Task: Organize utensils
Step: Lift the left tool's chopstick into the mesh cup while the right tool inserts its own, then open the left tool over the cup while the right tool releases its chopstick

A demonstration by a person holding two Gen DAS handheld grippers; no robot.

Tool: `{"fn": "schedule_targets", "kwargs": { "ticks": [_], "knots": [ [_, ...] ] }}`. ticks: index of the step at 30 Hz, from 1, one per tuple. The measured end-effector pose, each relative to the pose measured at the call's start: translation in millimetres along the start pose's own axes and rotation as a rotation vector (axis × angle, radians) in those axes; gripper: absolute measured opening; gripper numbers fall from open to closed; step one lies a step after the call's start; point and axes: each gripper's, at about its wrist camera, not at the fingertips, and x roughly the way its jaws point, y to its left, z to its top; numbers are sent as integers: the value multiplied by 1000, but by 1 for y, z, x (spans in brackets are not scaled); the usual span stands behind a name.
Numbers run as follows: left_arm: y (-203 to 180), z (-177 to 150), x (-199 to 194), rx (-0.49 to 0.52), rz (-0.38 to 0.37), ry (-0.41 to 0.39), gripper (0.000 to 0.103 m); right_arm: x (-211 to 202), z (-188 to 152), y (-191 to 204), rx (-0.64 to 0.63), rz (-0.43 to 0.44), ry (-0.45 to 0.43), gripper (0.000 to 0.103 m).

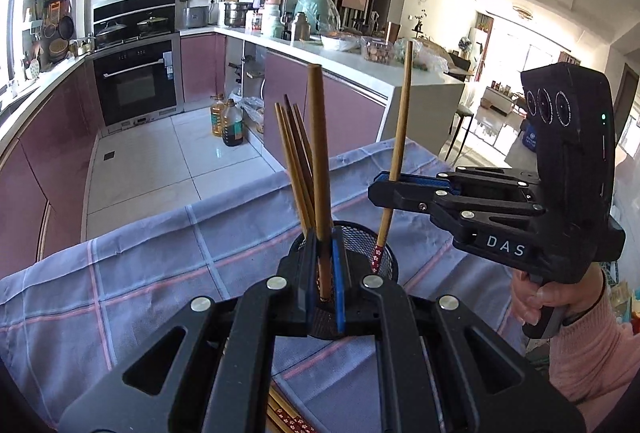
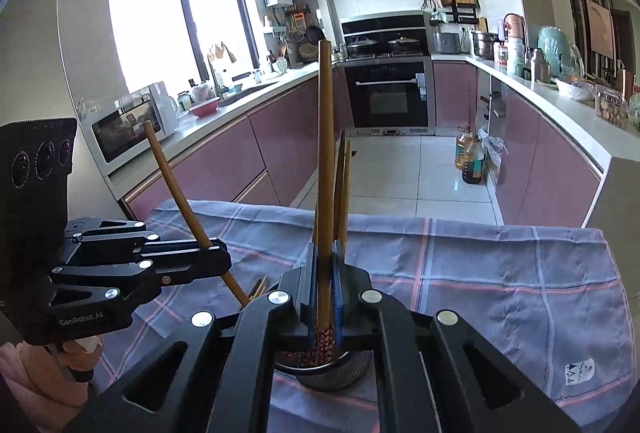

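A black mesh holder [image 1: 362, 243] stands on the checked cloth and holds several wooden chopsticks [image 1: 294, 157]. My left gripper [image 1: 325, 273] is shut on one chopstick [image 1: 318, 153], upright just in front of the holder. My right gripper [image 1: 390, 179] is shut on another chopstick [image 1: 400, 137] with a red patterned tip that hangs over the holder's rim. In the right wrist view my right gripper [image 2: 325, 297] clamps its chopstick [image 2: 326, 173] above the holder [image 2: 328, 373]; my left gripper [image 2: 216, 257] holds its tilted chopstick [image 2: 176, 185] to the left.
A blue and pink checked cloth [image 2: 500, 293] covers the table. More chopsticks [image 1: 286, 419] lie on it under my left gripper. Beyond the table's far edge are a tiled floor, oil bottles [image 1: 227, 119] and pink kitchen cabinets [image 2: 224, 169].
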Motion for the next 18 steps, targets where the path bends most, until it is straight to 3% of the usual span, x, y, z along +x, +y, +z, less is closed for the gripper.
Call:
{"fn": "schedule_targets", "kwargs": {
  "ticks": [8,14,18],
  "knots": [
    [15,1,30,-30,-4,63,8,23,-6,-6,22,-6,76,8],
    [22,4,45,-39,13,77,9,30,-6,-11,49,-18,74,8],
    [21,1,44,-35,22,61,16,26,-6,-12,63,-19,55,15]
  ]
}}
